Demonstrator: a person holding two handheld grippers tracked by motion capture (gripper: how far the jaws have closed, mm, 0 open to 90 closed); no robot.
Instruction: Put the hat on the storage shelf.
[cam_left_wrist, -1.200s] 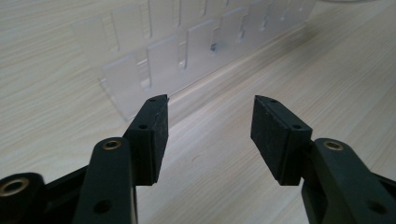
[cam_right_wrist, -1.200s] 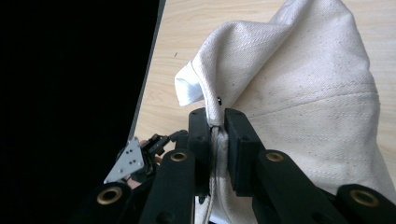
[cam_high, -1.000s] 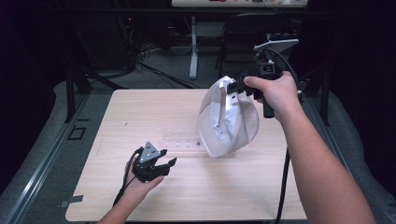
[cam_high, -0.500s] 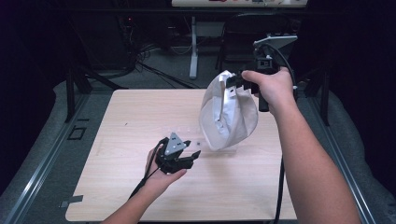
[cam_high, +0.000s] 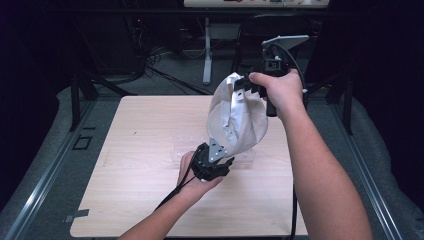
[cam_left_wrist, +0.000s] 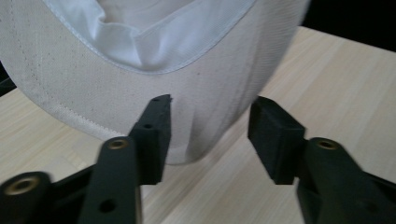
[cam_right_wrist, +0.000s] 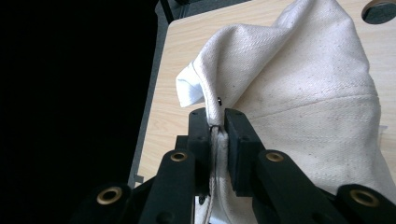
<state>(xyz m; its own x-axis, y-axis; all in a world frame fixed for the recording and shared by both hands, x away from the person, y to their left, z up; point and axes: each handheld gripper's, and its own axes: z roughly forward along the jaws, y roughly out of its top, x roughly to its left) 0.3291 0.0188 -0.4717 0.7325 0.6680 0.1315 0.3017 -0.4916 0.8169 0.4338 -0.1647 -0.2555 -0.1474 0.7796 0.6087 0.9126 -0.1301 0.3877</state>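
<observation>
Dark surroundings and a tangle of cables on the floor frame a pale wooden counter (cam_high: 140, 150), on which a faint clear plastic item (cam_high: 180, 150) can just be made out; what it is cannot be told.

An off-white cloth bag (cam_high: 237, 117) is held up above the far right part of the counter by the right claw (cam_high: 246, 86), which is clenched on a seam at the bag's upper edge. In the right gripper view the stitched edge is seen pinched between the two black jaws, with a white inner lining (cam_right_wrist: 189, 91) folded out just beside them. The bag is presumably lifted this way so that it hangs freely and its lower part is offered to the other hand.

The left claw (cam_left_wrist: 210, 135) is brought in low, just beneath the hanging bag, with its jaws released and parted. The rounded bottom of the bag is seen between and beyond them, but contact cannot be confirmed. It is judged that a second grip on the lower fabric is being prepared, perhaps so the bag can be spread or turned.
</observation>
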